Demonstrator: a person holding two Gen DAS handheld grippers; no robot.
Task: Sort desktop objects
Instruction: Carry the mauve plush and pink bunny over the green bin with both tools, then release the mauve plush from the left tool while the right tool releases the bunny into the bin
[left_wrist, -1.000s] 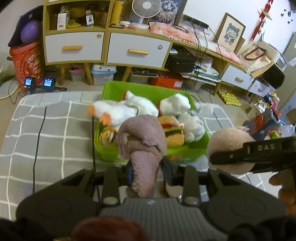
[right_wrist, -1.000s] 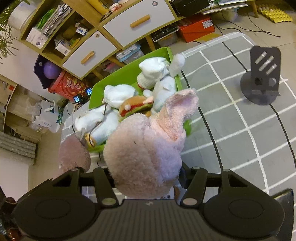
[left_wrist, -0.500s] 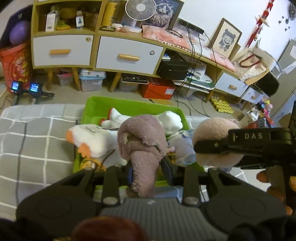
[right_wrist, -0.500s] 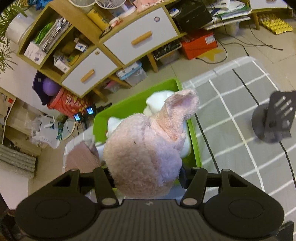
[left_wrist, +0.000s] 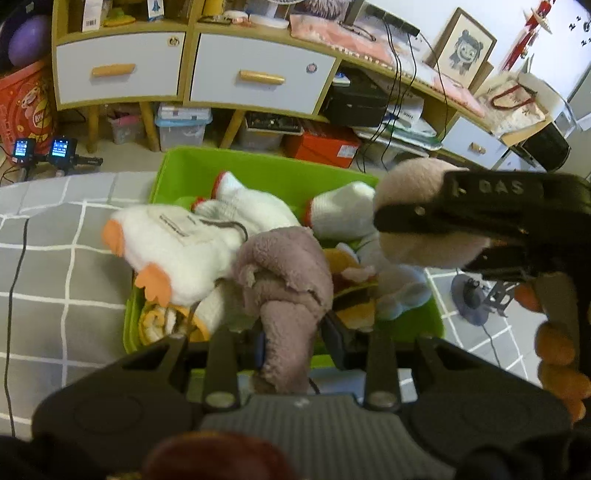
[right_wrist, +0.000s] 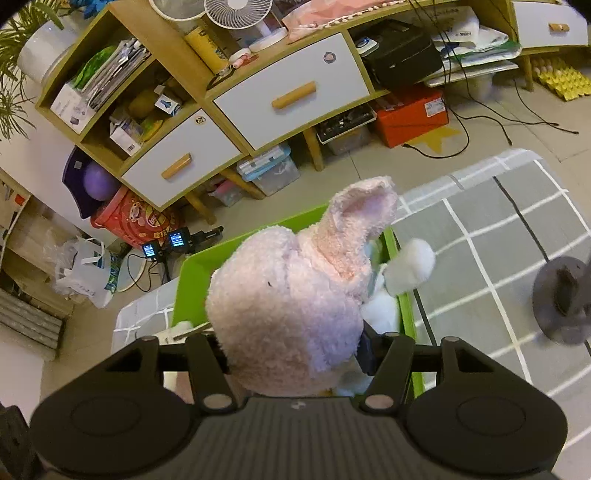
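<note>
Left wrist view shows the left gripper (left_wrist: 291, 339) clenched tight on a mauve plush limb (left_wrist: 284, 288), which bunches and folds over the jaws above the near end of the green bin (left_wrist: 258, 168). To its right, over the bin's right side, the right gripper (left_wrist: 461, 218) comes in side-on, its fingers clamped on the rounded pink plush head (left_wrist: 413, 177). Right wrist view shows that head (right_wrist: 288, 306) filling the gap between the jaws, one ear standing up, with the bin's rim (right_wrist: 195, 266) just beyond it.

Both parts look to belong to one pink plush rabbit, though the join is hidden. It should be light and very soft: pile compresses, so a pinch sinks in and holds well, with no risk of breakage. The limb is floppy and will dangle; the stuffed head gives the firmer purchase. Inside the bin lie a white duck plush (left_wrist: 173, 243) and other soft toys, leaving little room.
</note>
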